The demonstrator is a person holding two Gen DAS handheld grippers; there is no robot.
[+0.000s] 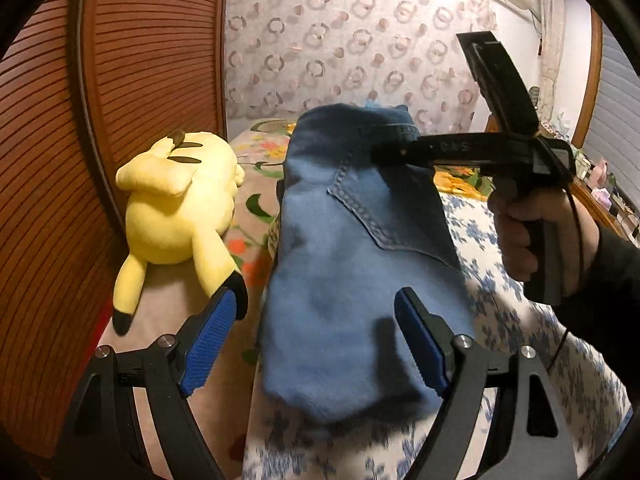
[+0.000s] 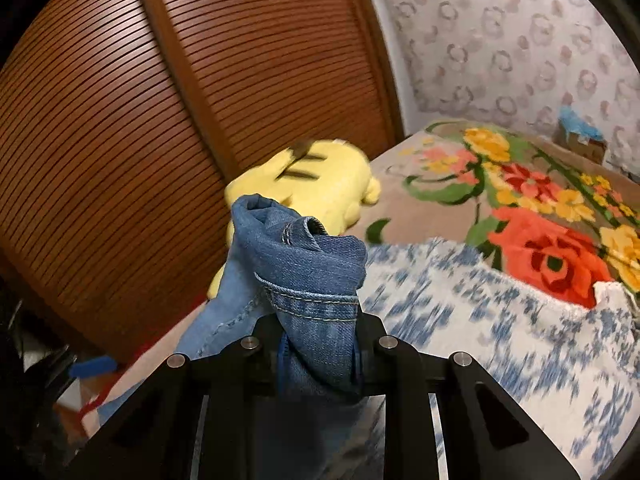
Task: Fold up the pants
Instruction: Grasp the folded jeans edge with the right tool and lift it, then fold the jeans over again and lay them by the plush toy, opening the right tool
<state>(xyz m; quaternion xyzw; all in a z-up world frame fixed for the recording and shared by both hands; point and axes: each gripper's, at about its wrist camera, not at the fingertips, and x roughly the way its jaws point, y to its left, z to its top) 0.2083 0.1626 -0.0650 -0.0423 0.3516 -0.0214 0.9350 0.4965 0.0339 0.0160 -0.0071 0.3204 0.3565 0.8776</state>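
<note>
Nearest the lens, the left gripper [image 1: 316,344] is seen with its blue pads [image 1: 208,340] spread wide and nothing held between them, the lower part of the jeans [image 1: 340,280] hanging just ahead, presumably so that a free edge can be taken next. The right gripper [image 2: 318,344] is closed tight on a bunched hem or waistband fold, by which the jeans are held lifted above the blue-patterned sheet [image 2: 500,320]. A yellow plush toy [image 1: 180,208] lies beside them on the flowered blanket [image 2: 520,208], by the slatted wooden door [image 1: 120,80].
</note>
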